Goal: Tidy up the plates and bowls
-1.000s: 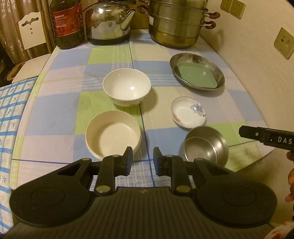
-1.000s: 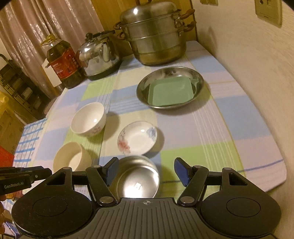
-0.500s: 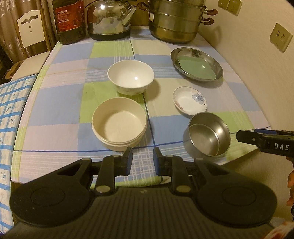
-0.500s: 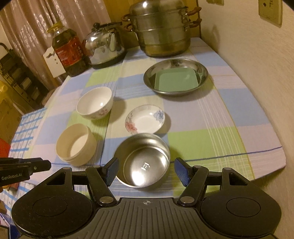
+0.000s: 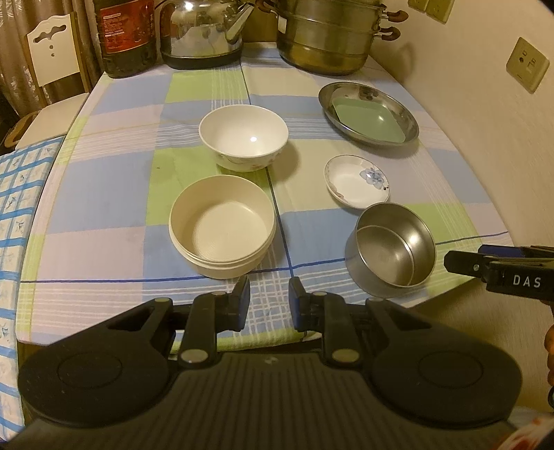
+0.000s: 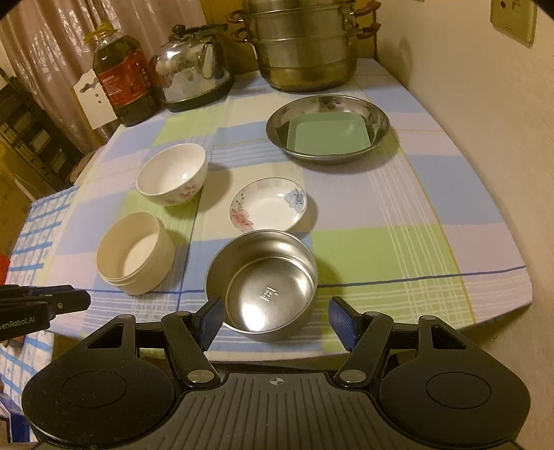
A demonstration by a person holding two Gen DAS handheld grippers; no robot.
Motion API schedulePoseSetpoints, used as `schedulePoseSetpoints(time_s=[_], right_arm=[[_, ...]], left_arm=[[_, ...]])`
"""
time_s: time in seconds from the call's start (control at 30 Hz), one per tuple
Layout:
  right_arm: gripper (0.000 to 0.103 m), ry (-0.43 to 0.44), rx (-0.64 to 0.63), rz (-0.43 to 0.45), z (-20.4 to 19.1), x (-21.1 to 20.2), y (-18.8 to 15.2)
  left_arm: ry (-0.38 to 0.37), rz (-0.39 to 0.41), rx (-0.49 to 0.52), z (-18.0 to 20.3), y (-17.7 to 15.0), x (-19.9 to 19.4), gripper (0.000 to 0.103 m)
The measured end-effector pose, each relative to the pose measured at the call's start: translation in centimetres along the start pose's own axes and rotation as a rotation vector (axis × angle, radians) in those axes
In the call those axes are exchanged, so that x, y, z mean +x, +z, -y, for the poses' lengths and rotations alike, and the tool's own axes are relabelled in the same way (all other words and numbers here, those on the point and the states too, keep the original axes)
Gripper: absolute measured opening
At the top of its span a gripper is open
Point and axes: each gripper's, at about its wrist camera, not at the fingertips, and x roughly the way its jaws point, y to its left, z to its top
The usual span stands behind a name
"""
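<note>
On the checked tablecloth stand a cream bowl (image 5: 221, 230) (image 6: 135, 252), a white floral bowl (image 5: 243, 136) (image 6: 172, 174), a small flowered saucer (image 5: 357, 181) (image 6: 268, 204), a steel bowl (image 5: 391, 254) (image 6: 261, 278) and a steel plate (image 5: 401, 114) (image 6: 375, 114) holding a green square plate (image 5: 368, 119) (image 6: 327, 133). My left gripper (image 5: 268, 303) is open with a narrow gap, empty, in front of the cream bowl. My right gripper (image 6: 277, 320) is wide open, empty, just short of the steel bowl.
At the back stand an oil bottle (image 5: 123, 34) (image 6: 123, 79), a kettle (image 5: 204, 31) (image 6: 190, 72) and a stacked steel steamer pot (image 5: 329, 34) (image 6: 304, 45). A wall (image 6: 484, 121) runs along the right. A chair (image 5: 52, 52) stands at the far left.
Both grippers have drawn back toward the table's near edge, so more of the table shows. The dishes have not moved. Both jaws keep the same opening.
</note>
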Motion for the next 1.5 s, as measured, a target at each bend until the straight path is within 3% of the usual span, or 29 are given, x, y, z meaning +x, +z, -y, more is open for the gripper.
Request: schedulePoseSetpoints(time_s=[0.23, 0.5, 0.67, 0.9, 1.27, 1.5], right_arm=[[0.067, -0.034, -0.009, 0.001, 0.8, 0.5, 0.4], [0.066, -0.003, 0.077, 0.02, 3.6, 1.8, 2.4], [0.065, 0.029, 0.077, 0.076, 5.2, 2.9, 4.4], [0.044, 0.086, 0.054, 0.058, 6.9, 6.5, 6.8], [0.037, 0.154, -0.001, -0.027, 8.3, 12.6, 9.3], [0.023, 0.194, -0.031, -0.08, 8.5, 15.1, 9.9]], left_arm=[[-0.011, -0.009, 0.013, 0.7, 0.7, 1.1, 0.021], [-0.04, 0.026, 0.023, 2.0, 2.5, 3.7, 0.021], [-0.079, 0.048, 0.013, 3.0, 4.5, 5.5, 0.021], [-0.097, 0.04, -0.022, 4.2, 7.3, 9.1, 0.021], [-0.111, -0.06, -0.089, 5.4, 9.8, 14.8, 0.02], [-0.086, -0.112, -0.106, 6.2, 10.8, 17.7, 0.019]])
